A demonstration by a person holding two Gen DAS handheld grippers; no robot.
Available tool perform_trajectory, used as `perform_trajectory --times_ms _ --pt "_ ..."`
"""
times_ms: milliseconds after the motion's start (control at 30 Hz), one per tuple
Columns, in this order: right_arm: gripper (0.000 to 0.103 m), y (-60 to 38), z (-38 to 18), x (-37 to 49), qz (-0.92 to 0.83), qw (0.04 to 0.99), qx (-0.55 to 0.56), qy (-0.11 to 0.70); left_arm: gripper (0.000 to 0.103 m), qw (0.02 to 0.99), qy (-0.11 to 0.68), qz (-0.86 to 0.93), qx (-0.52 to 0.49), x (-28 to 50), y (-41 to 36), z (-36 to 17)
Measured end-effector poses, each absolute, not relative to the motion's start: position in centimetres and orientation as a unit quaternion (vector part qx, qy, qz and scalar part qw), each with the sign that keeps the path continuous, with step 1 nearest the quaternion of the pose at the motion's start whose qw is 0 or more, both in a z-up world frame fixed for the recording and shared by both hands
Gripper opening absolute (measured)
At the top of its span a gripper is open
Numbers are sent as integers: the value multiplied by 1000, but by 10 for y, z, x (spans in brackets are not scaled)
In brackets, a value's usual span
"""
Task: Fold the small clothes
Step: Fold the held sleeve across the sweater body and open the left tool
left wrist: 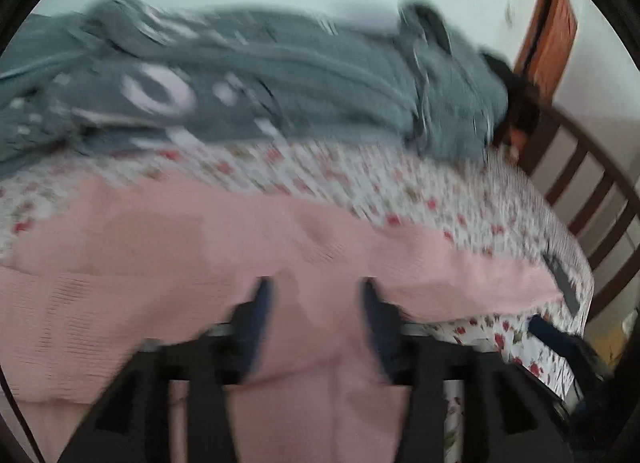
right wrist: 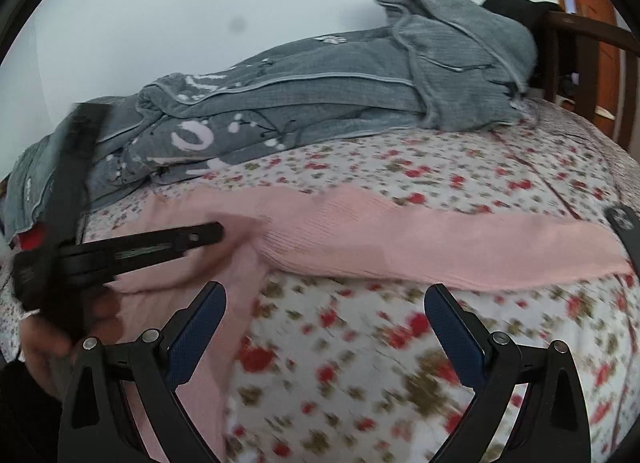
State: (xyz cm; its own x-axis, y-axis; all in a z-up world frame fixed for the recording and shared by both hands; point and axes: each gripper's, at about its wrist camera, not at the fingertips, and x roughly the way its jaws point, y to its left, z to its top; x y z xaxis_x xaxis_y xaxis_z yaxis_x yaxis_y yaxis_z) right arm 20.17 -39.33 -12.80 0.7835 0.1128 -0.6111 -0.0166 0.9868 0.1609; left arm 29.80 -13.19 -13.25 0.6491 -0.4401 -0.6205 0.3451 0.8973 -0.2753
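A: Nearest, what do you see?

B: The right hand-held gripper (right wrist: 324, 327) stands wide open over the flowered bedsheet (right wrist: 360, 363), holding nothing; its left finger hangs over the edge of the pink garment (right wrist: 360, 239).

A: And the left one?

B: The left hand-held gripper (left wrist: 316, 307) is parted, with the pink garment (left wrist: 160, 263) showing below between its blue pads (left wrist: 260, 303); the blur hides whether they touch it.

A: Where does the garment lie?

B: Spread flat on the bed, one sleeve stretched to the right.

A: Beyond it?

B: A grey blanket (right wrist: 320, 91) bunched against the wall, and a dark wooden bed rail (left wrist: 592, 191) on the right.
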Motion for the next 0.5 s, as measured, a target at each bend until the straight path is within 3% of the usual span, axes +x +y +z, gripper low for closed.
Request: perform_trajectory --times_ms 133,233,300,467,500 --pt "96 -363 -132 234 70 936 81 334 74 935 307 -149 -99 282 -43 -115" --pt "78 -350 -139 249 89 930 87 345 74 951 300 -36 -72 273 22 -118" --pt "56 -339 -148 263 83 925 82 363 74 950 305 6 -69 270 59 -128" --pt "45 -319 -174 292 59 914 36 401 73 924 342 13 -168 263 141 -165" --pt "38 -315 -178 290 51 918 16 392 70 917 351 7 -187 264 148 -171"
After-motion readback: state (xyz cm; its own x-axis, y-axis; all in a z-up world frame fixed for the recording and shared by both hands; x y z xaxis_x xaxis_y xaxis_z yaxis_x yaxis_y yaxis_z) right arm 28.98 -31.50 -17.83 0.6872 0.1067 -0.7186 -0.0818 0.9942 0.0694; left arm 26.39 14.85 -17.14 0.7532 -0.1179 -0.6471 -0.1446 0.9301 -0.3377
